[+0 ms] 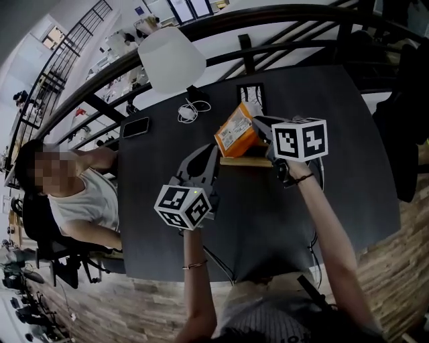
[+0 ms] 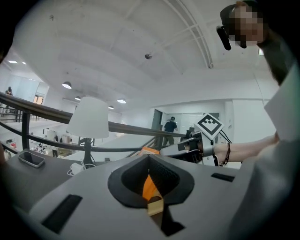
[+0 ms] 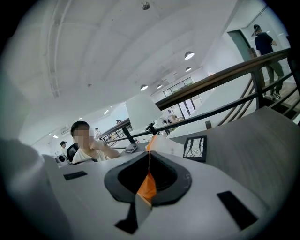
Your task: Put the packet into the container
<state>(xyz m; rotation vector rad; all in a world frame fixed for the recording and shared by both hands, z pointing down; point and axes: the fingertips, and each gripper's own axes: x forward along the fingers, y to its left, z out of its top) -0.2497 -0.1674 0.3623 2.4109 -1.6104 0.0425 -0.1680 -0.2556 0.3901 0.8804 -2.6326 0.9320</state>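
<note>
An orange packet (image 1: 234,132) is held tilted above the dark table (image 1: 268,221), over a low tan wooden container (image 1: 247,161). My right gripper (image 1: 258,130) is shut on the packet's right edge; in the right gripper view the packet (image 3: 161,145) rises from the closed jaws of that gripper (image 3: 149,159). My left gripper (image 1: 213,155) points at the packet's lower left corner with its jaws together. In the left gripper view, orange and tan show through the slit of the left gripper (image 2: 149,161), and the packet (image 2: 151,151) sits just beyond. I cannot tell whether it touches them.
A white lamp (image 1: 171,57), a white cable (image 1: 191,110), a black phone (image 1: 136,126) and a black-framed card (image 1: 250,94) lie at the table's far side. A seated person (image 1: 74,194) is at the left edge. A dark railing (image 1: 281,20) runs behind.
</note>
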